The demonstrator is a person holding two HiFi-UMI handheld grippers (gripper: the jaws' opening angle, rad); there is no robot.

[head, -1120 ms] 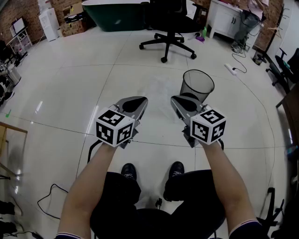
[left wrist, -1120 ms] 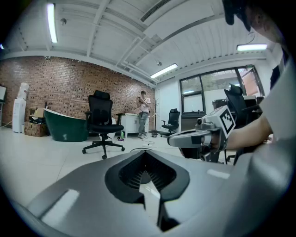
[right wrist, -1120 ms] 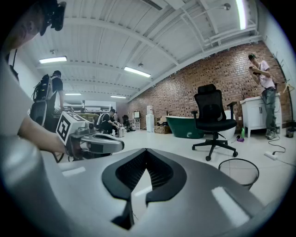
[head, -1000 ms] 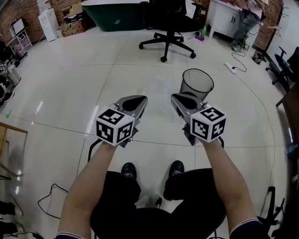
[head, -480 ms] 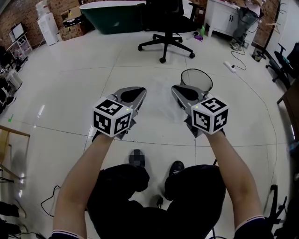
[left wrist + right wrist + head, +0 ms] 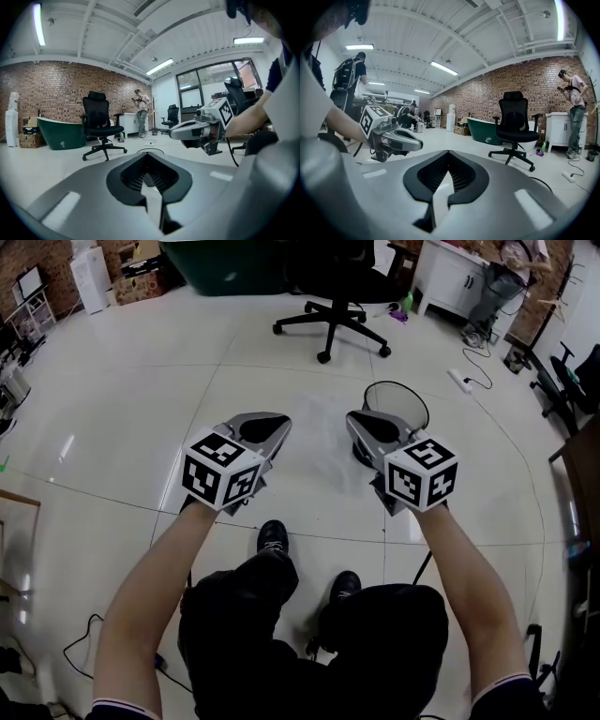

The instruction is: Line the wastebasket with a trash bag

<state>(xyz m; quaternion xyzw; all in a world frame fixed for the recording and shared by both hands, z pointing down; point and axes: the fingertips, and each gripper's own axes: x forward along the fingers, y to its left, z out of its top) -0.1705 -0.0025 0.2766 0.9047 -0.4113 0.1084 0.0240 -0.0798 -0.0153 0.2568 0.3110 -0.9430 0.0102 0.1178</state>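
The wastebasket (image 6: 410,406), a black mesh bin standing upright with its mouth open to the ceiling, sits on the floor (image 6: 131,399) ahead of the person and off to their right. In the head view its near side is hidden behind the right gripper (image 6: 367,426), so that hand is plainly the nearer one. The left gripper (image 6: 268,424) hovers level with it but well apart from the bin, across a stretch of bare tile. Both point forward and slightly down, side by side. Each gripper's own view shows its jaws pressed together with nothing between them. From the left gripper view the bin's rim (image 6: 150,150) shows as a thin arc just past the jaws' tips. No trash bag can be made out with certainty (a faint pale smear on the tiles between the two grippers may be a clear bag lying flat, or only a scuff; I cannot tell which). An office chair (image 6: 330,298) stands farther off, beyond the bin. Judging from this, the lining has not begun: a bag must first be found and picked up, then carried forward and rightward to the bin's mouth.
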